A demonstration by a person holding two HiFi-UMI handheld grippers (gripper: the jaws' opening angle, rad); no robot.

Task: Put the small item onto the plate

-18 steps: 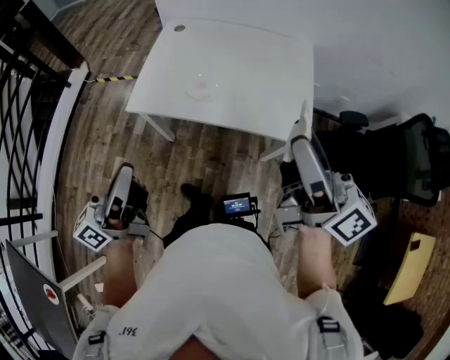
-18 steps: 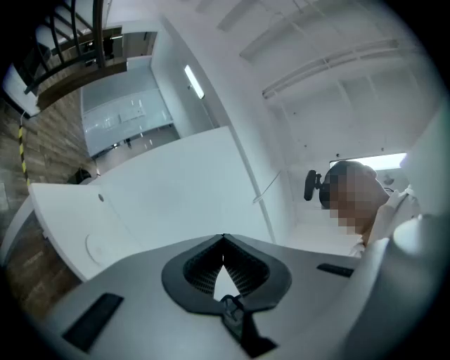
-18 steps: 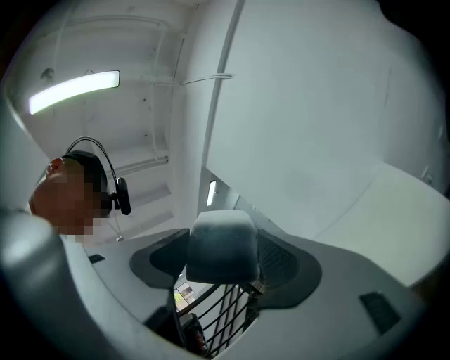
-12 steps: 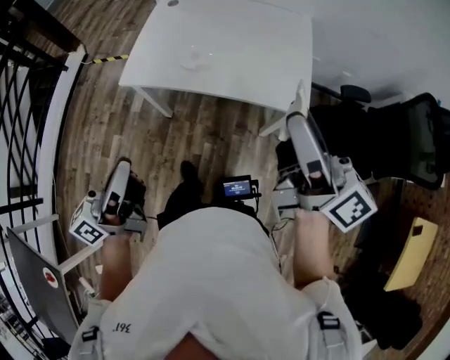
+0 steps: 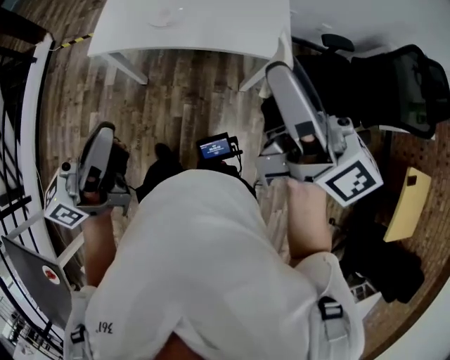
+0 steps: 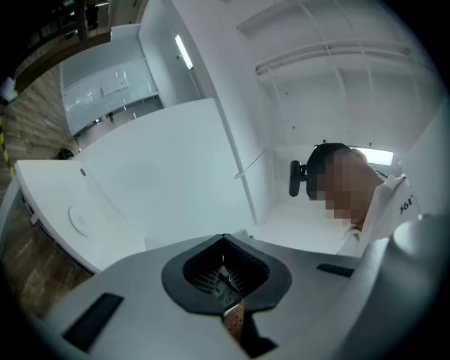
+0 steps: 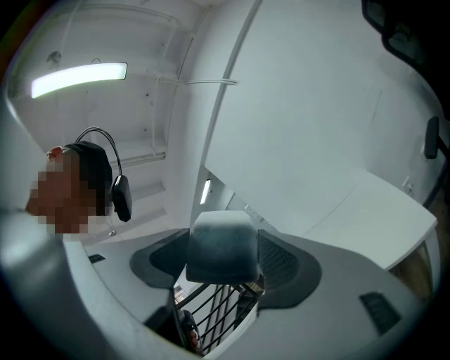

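Right hand-held gripper clamps one small item; left hand-held gripper closed; one plate on table.

Floor, upper centre of the head view — grained wood planks, satin finish. Table: smooth, matt white. Shirt: white cloth. Right gripper pads — dark, ribbed; small block: matt grey.

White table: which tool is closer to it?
Right, it seems. The right tool, gripping a pale grey block, is at the near corner of the white table; the left tool sits back over the wooden floor.
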